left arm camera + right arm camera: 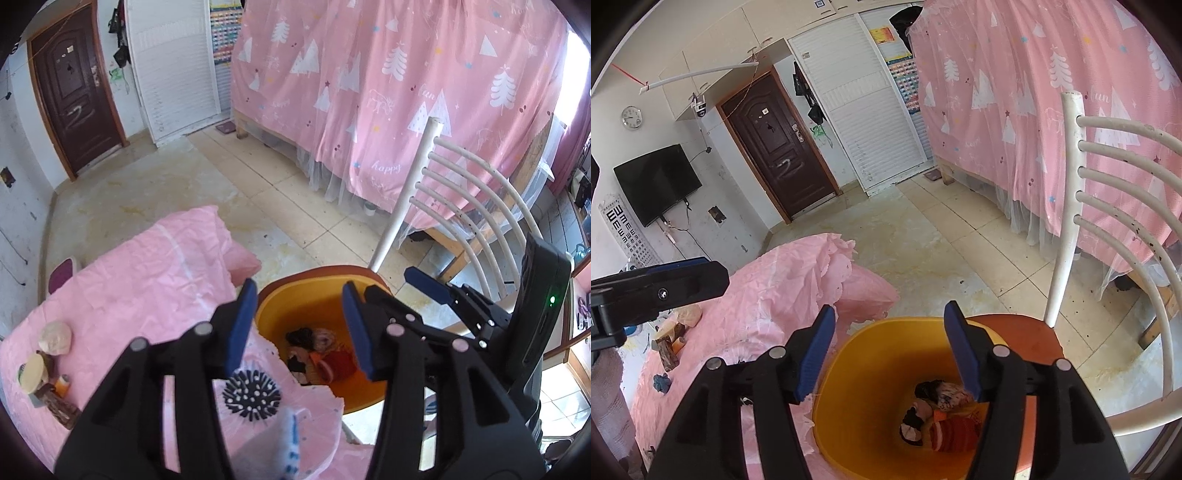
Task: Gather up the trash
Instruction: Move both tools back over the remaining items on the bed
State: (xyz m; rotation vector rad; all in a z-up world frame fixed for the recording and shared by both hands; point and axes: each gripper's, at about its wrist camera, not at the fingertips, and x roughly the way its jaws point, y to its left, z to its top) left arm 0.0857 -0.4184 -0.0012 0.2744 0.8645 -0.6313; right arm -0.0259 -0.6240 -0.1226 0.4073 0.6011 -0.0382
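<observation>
Two hand-held grippers, left hand-held gripper [299, 325] and right hand-held gripper [890, 350], hang spread and empty over the yellow bin [849, 387], dropped trash [942, 413] inside; next, likely fetching leftover scraps [48, 369] from the pink-covered worktop [147, 266].

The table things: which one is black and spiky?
The spiky black ball, lying at the table's edge beside the yellow bin. The pale lump, round lid and brown wrapper farther left are smooth.
</observation>
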